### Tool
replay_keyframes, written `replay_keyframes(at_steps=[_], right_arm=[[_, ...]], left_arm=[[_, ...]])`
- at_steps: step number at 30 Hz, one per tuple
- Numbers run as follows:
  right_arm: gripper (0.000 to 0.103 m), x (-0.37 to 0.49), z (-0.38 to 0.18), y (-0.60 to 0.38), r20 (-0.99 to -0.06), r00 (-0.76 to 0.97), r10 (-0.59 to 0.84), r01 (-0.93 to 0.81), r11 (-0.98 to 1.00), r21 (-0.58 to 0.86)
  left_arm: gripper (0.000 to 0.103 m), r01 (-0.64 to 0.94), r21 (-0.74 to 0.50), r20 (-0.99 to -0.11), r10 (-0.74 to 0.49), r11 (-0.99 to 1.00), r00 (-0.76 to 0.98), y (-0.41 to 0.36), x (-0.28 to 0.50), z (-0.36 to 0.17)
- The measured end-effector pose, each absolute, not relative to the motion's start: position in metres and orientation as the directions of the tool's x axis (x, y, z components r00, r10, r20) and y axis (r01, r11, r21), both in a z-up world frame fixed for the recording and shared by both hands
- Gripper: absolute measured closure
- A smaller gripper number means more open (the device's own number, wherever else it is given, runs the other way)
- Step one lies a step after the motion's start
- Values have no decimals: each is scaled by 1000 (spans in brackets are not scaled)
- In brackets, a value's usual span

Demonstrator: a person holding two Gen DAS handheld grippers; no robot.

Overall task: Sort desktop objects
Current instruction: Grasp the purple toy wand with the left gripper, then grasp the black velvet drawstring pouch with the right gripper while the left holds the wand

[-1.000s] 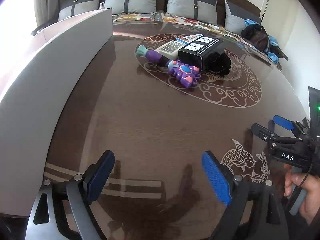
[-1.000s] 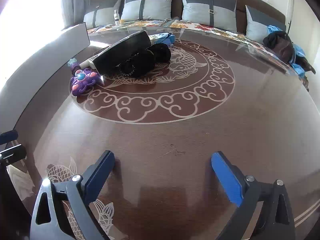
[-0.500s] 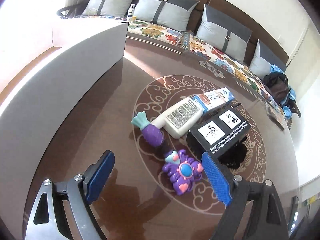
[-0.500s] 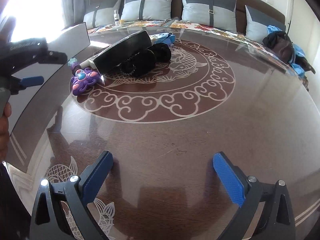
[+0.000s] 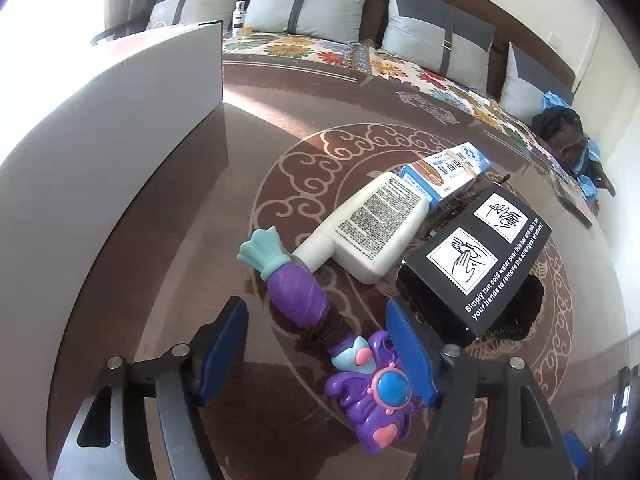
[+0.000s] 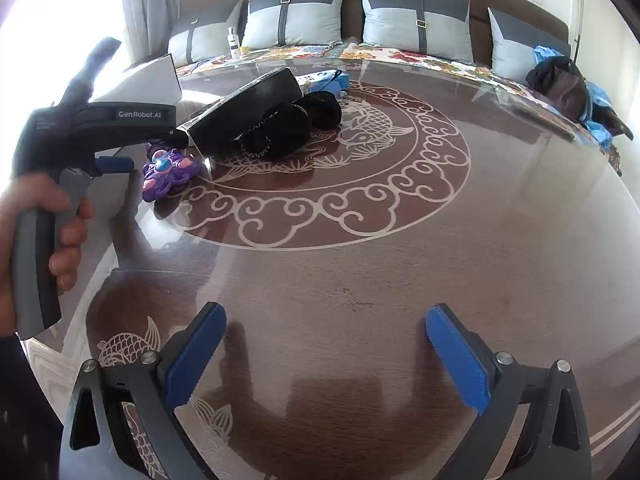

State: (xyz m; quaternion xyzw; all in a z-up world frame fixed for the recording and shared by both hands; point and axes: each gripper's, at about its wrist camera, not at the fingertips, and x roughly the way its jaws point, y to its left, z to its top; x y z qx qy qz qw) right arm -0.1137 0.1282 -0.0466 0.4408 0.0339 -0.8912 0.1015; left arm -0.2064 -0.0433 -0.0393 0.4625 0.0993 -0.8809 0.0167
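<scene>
A purple toy wand (image 5: 320, 320) with a teal end and a flower-shaped head lies on the brown table. My left gripper (image 5: 316, 354) is open, hovering over the wand, its fingers on either side of the wand's shaft. Beside it lie a white bottle (image 5: 372, 228), a blue-and-white box (image 5: 444, 172) and a black box (image 5: 480, 260) resting on a black fabric item (image 6: 288, 128). The wand's head (image 6: 168, 172) also shows in the right wrist view, beside the left gripper's body. My right gripper (image 6: 324, 356) is open and empty over bare table near the front.
A large white open box (image 5: 100, 128) stands along the table's left side. A sofa with grey cushions (image 5: 304, 4) runs behind the table. Dark and blue clothes (image 5: 568, 140) lie at the far right edge.
My left gripper has risen from the table's front edge and moved forward, now low over the purple wand. The right gripper has stayed in place.
</scene>
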Motion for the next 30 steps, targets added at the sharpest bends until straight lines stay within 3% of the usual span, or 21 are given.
replay_keyframes(at_steps=[4, 9, 11, 13, 20, 21, 24, 30], right_arm=[[2, -113, -46, 128, -792, -591, -154, 210, -977, 33], [2, -113, -46, 130, -791, -594, -149, 200, -979, 35], [2, -114, -46, 130, -791, -593, -147, 200, -979, 32], [2, -114, -46, 129, -793, -593, -141, 200, -980, 25], [2, -115, -47, 128, -796, -591, -134, 200, -980, 16], [2, -115, -47, 128, -796, -590, -133, 201, -980, 15], [2, -115, -47, 128, -796, -590, -132, 201, -980, 14], [2, -115, -47, 128, -797, -589, -130, 201, -979, 11]], left_arm=[[59, 32, -164, -817, 117, -986, -565, -46, -194, -33], [58, -18, -145, -818, 129, -989, -560, -58, -170, -25], [54, -27, -168, -813, 154, -985, -561, -60, -168, -21], [33, -22, -145, -815, 132, -989, -564, -58, -171, -19], [31, 14, -63, -847, 46, -998, -529, -49, -185, -40], [34, 13, -45, -843, 32, -999, -537, -48, -183, -42], [61, -3, 1, -821, 1, -1000, -570, -47, -175, -42], [63, -28, -18, -818, 31, -999, -574, -64, -142, -41]])
